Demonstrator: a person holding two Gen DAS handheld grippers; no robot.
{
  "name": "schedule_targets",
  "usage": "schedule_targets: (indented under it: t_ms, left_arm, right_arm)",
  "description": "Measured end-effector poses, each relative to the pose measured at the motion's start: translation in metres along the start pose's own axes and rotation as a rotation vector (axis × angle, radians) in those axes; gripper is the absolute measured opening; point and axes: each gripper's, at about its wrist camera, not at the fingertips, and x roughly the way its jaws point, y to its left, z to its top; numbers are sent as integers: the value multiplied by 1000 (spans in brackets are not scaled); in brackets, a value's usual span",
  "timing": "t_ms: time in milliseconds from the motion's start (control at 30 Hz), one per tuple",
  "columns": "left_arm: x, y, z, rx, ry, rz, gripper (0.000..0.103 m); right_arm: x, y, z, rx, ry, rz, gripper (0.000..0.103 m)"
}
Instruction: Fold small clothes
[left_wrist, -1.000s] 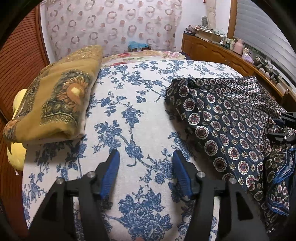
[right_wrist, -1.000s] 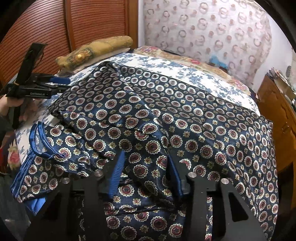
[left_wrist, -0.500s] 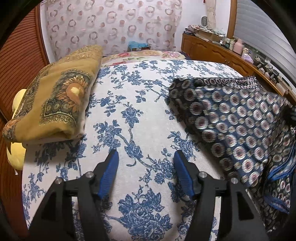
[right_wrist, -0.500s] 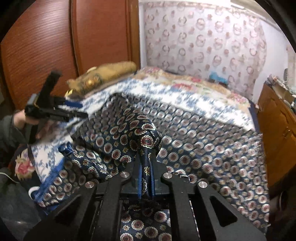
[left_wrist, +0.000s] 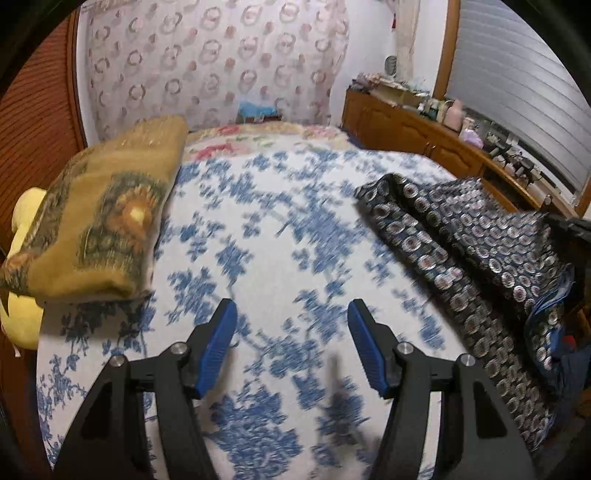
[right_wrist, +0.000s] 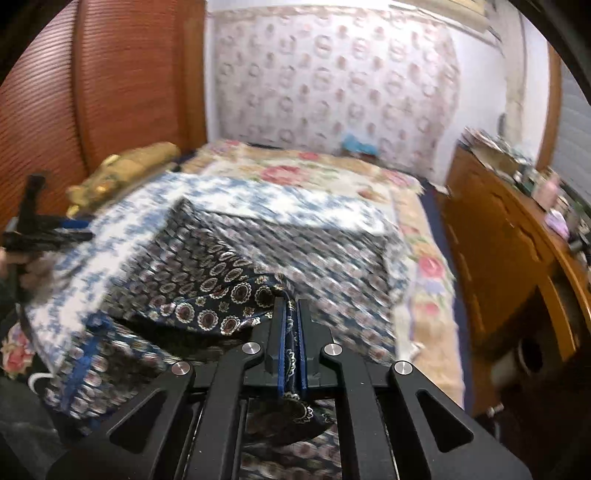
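No text, label, brand, number or sign can be read in either wrist view. Both pictures are smeared by motion, and the small items on the wooden sideboard (left_wrist: 424, 125) are too small and blurred to show any lettering. The patterned fabrics carry only flowers, rings and medallions, no writing.

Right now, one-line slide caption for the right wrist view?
Right gripper shut on a fold of the dark patterned cloth, lifting it off the bed.
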Motion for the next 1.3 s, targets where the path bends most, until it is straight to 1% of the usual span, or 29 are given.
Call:
schedule_targets:
  t_ms: [67,100,167,200,233,267,300,367,433,667,733,867,1067,1100,1167,1200,1233,1300]
  left_arm:
    - [-3,-7,5,4,-17,-18,62]
    - [-4,-9,7,5,-22,-23,62]
    - [-5,-15,10,12,-35,-36,62]
    - [-6,-18,12,13,-39,-39,62]
    - [-6,-20,13,13,-41,-43,62]
    - [-6,-23,14,13,-43,-47,62]
    - [-6,-24,15,13,-45,-49,62]
    - [-7,-28,17,15,-50,-57,62]
    - [-7,-31,18,16,-53,-61,62]
    - [-15,-45,21,34,-72,-57,62]
    - [-18,-47,21,39,-78,-50,62]
    - [-22,-51,21,52,-89,-29,62]
    - [-23,-53,16,62,-88,-9,62]
    - [-23,-53,16,62,-87,-10,62]
    - [-23,-52,14,61,-85,-12,62]
    - [-23,-53,13,61,-83,-11,62]
    - [-22,-53,12,62,-80,-11,62]
    - [-22,-53,11,63,-78,-12,62]
  right_arm:
    - [5,-3,-6,1,21,-14,3]
    - [7,-3,-8,1,26,-33,7]
    - [7,0,-10,5,23,-42,32]
    - [6,3,-9,3,15,-39,39]
    - [6,5,-7,-1,6,-37,53]
    - [4,8,-5,-7,-6,-33,56]
    - [3,16,0,-18,-24,-16,56]
    - [3,26,8,-33,-36,27,56]
    - [7,45,16,-67,-36,77,56]
    - [35,115,29,-147,11,230,56]
    - [41,127,29,-160,28,263,56]
    - [54,147,27,-183,79,284,56]
    - [73,158,22,-217,158,240,55]
    - [75,159,20,-244,161,224,51]
    - [78,158,19,-267,171,218,27]
    - [80,154,18,-263,181,222,19]
    - [80,150,19,-261,182,225,8]
    - [74,141,25,-259,164,218,6]
